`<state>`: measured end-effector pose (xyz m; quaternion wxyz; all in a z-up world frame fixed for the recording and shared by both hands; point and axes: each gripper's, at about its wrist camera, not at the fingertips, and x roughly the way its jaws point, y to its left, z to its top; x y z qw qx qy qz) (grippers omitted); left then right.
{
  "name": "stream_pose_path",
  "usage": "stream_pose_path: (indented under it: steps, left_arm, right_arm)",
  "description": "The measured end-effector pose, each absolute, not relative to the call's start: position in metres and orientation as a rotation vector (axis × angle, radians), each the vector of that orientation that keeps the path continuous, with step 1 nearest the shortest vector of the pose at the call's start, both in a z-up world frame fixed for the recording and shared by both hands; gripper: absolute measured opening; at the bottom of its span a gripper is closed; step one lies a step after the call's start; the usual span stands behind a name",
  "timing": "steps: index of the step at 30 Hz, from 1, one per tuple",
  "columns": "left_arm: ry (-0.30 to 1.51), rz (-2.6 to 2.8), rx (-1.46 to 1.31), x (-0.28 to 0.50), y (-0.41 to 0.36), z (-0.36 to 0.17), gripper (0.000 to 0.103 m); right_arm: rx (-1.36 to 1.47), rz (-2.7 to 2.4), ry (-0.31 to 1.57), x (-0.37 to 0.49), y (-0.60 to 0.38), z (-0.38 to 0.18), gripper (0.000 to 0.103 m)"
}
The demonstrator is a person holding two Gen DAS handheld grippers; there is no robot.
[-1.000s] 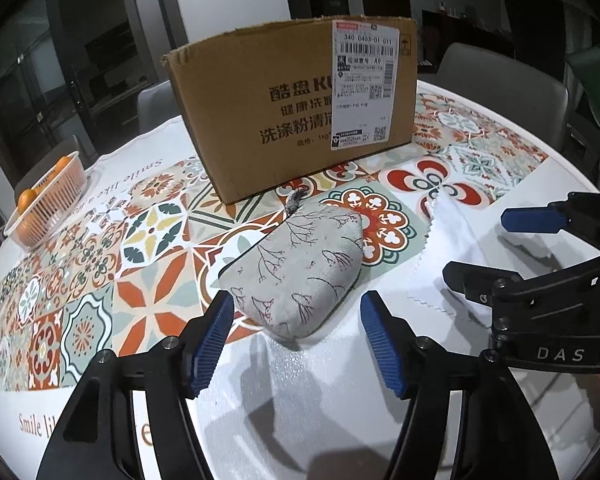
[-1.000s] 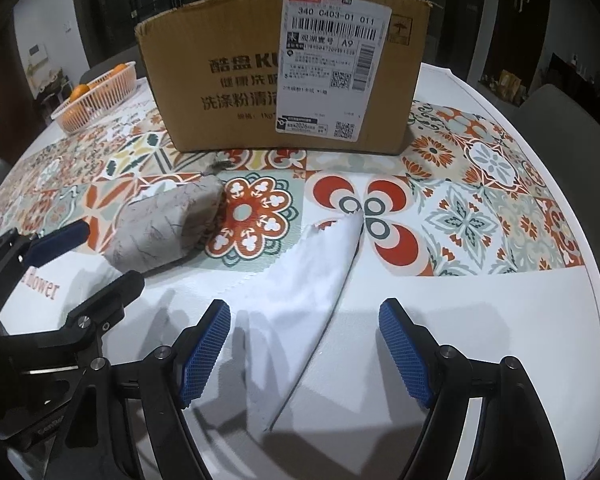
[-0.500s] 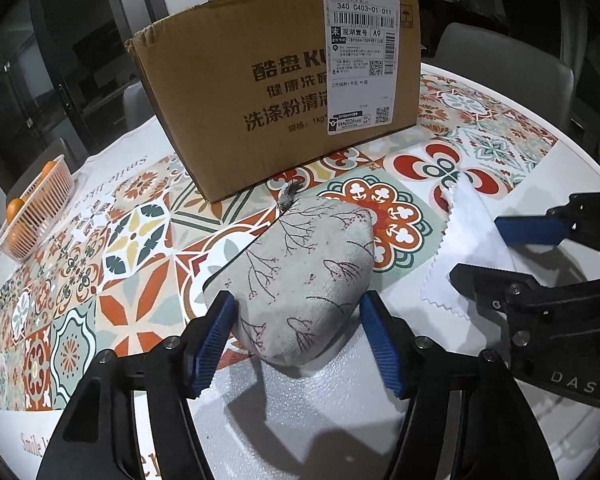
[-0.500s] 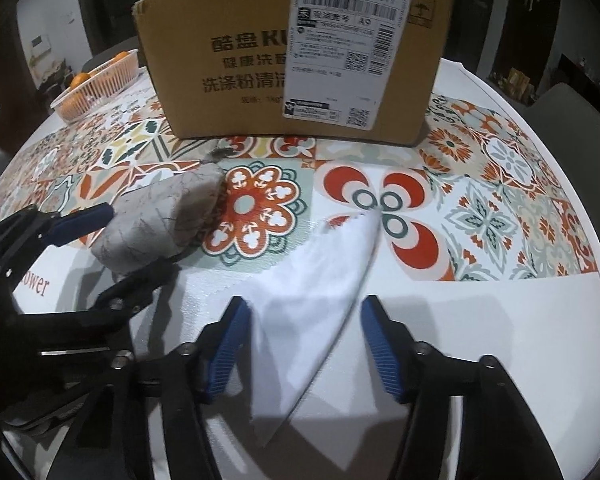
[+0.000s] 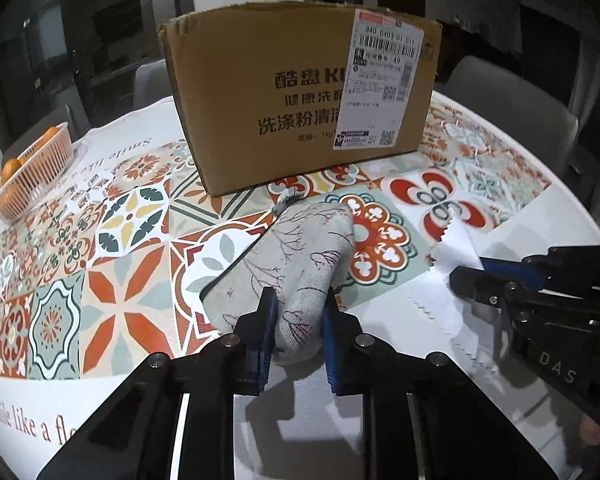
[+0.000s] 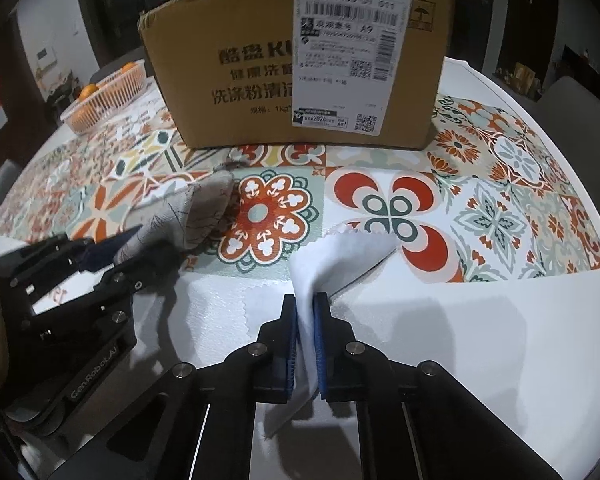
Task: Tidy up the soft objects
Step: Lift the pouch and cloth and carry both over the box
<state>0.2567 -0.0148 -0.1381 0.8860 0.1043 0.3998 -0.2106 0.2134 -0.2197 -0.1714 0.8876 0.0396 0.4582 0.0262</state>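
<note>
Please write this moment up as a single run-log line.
left gripper: closing on grey pouch | right gripper: shut on white cloth | cardboard box: behind both | both items: on table

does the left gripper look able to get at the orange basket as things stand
Probably not: the left gripper is closing on the grey pouch, and the orange basket sits at the far left table edge.

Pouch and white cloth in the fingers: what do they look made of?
Pouch: looks like woven cotton or linen, matte grey with printed twigs; it dents softly where the closing left gripper squeezes it.
White cloth: thin, smooth, probably microfibre; zigzag-cut edge, folds limply in the right gripper.
</note>
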Motion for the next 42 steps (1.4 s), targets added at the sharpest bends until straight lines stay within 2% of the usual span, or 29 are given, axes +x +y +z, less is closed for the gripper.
stream_pose_path:
  steps: [21, 42]
  left_arm:
    - [0.712, -0.439, 0.012, 0.226, 0.001, -0.076, 0.015]
    - [0.497, -0.438, -0.061, 0.206, 0.011, -0.002, 0.013]
  right_arm:
    - [0.179, 0.092, 0.809, 0.188, -0.227, -0.119, 0.009]
    - [0.194, 0.117, 0.623, 0.170, -0.228, -0.054, 0.009]
